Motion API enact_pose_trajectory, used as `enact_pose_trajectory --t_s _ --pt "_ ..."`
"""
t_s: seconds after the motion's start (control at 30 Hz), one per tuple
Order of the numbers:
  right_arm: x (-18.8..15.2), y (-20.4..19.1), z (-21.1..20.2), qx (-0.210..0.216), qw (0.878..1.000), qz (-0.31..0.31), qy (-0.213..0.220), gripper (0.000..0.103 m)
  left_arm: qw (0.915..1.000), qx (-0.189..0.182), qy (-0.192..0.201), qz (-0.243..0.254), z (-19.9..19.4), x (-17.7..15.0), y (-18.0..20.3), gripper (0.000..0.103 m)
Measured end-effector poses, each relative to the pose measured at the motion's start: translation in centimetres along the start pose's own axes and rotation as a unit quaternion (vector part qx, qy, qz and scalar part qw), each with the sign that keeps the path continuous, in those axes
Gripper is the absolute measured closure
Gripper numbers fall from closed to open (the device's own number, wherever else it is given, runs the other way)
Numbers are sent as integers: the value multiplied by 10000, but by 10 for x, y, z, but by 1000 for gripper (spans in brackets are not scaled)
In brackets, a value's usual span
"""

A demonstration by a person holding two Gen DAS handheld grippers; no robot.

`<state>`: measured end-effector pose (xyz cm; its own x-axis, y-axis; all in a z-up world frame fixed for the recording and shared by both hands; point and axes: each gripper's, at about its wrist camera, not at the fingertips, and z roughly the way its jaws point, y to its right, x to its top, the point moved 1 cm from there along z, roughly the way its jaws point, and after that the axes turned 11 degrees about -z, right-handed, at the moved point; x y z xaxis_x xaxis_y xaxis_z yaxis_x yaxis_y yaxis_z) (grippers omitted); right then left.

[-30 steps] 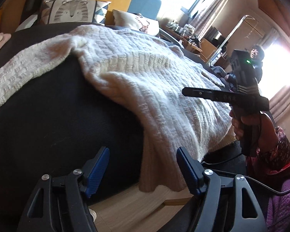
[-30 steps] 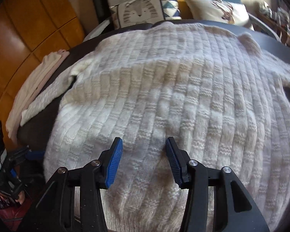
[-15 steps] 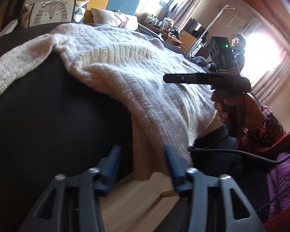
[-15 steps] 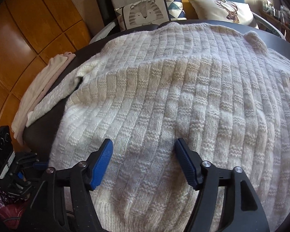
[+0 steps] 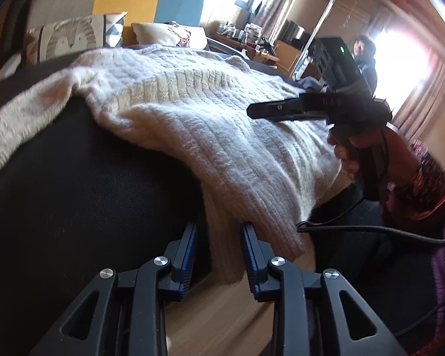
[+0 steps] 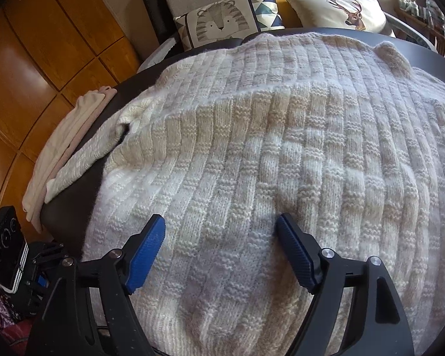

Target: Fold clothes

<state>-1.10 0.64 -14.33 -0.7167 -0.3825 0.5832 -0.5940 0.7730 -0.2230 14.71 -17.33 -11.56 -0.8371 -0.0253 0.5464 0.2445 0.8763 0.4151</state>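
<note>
The left gripper [image 5: 218, 250] is clamped on the hanging near corner of the cream chunky-knit sweater [image 6: 281, 154], which lies spread across the dark round table [image 5: 83, 207]. The right gripper [image 6: 221, 247] hovers over the sweater's near hem, its jaws opening wide with nothing pinched. Far left lies a folded pale pink garment [image 6: 71, 136]. Beyond the table sits a tiger-print cushion [image 6: 222, 20].

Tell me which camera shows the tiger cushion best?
The right wrist view: the tiger cushion is sharp there, its whole striped face visible behind the cream knitted sweater. In the left wrist view the cushion is blurred, at the edge, partly hidden by the table.
</note>
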Motion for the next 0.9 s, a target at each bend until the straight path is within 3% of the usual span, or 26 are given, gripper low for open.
enact_pose_trajectory --t_s 0.07,0.13,0.37,0.9 --pt "0 0 0 0 10000 14 2 22 9998 175 -1 80 2 -1 5 74" --pt "0 0 0 -1 10000 29 5 21 9997 243 -33 79 3 0 5 97" --pt "1 2 0 22 9999 109 19 21 9987 458 -127 173 1 3 12 98" --pt "0 3 -2 99 9997 194 77 21 9993 345 -49 -97 -60 -13 16 99"
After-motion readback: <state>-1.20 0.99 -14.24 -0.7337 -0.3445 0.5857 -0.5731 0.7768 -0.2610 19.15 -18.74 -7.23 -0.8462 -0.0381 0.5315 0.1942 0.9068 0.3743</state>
